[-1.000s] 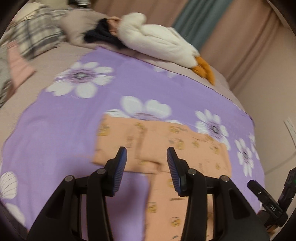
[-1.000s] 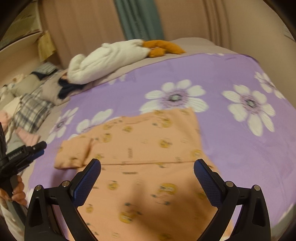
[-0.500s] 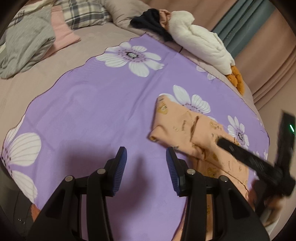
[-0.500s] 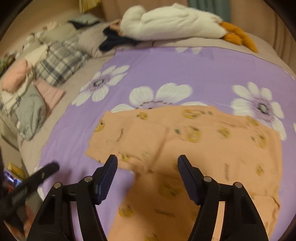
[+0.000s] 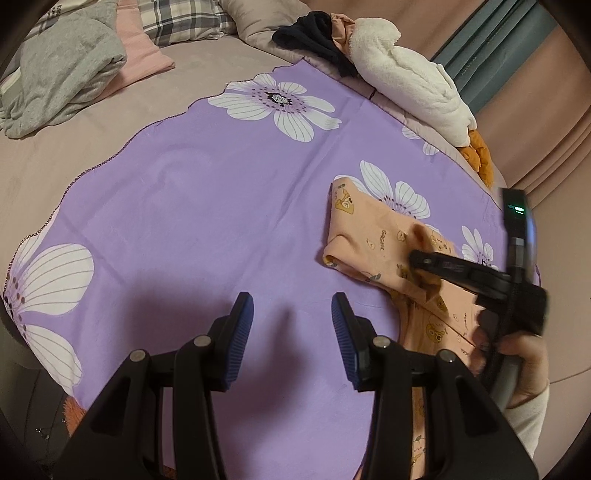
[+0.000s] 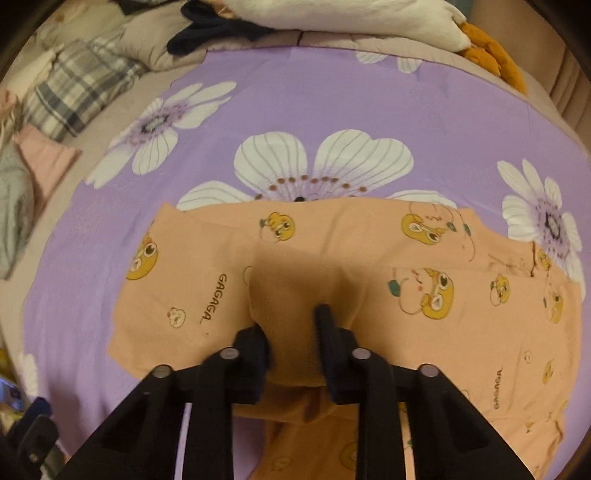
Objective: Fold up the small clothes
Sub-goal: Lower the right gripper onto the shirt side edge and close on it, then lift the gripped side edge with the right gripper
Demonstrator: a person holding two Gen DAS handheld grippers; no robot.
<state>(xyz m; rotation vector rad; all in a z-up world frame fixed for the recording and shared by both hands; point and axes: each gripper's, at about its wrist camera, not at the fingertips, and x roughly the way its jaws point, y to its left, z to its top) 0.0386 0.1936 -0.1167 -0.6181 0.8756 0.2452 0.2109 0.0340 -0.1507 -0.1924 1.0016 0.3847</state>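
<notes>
A small orange garment [image 6: 373, 254] printed with yellow cartoon faces lies on a purple flowered cloth [image 6: 295, 103]. In the right wrist view my right gripper [image 6: 290, 321] points down at the garment's near edge. Its jaws are closing, and a raised fold of the orange fabric is pinched between the pads. The left wrist view shows that same gripper [image 5: 424, 262] biting into the garment [image 5: 369, 236] at the right, held by a person's hand [image 5: 524, 354]. My left gripper [image 5: 291, 314] hovers open over bare purple cloth [image 5: 184, 221], left of the garment, with nothing between its fingers.
The cloth covers a beige bed. At the far side lie a white plush goose [image 5: 406, 77] with orange feet, a dark garment [image 5: 317, 33] and a plaid pillow [image 5: 184, 22]. A grey garment [image 5: 66, 66] and a pink cloth [image 5: 140, 55] are at the far left.
My right gripper came down onto the garment and narrowed from wide open until it pinched a fold. My left gripper swung left off the garment to bare purple cloth, then held still.
</notes>
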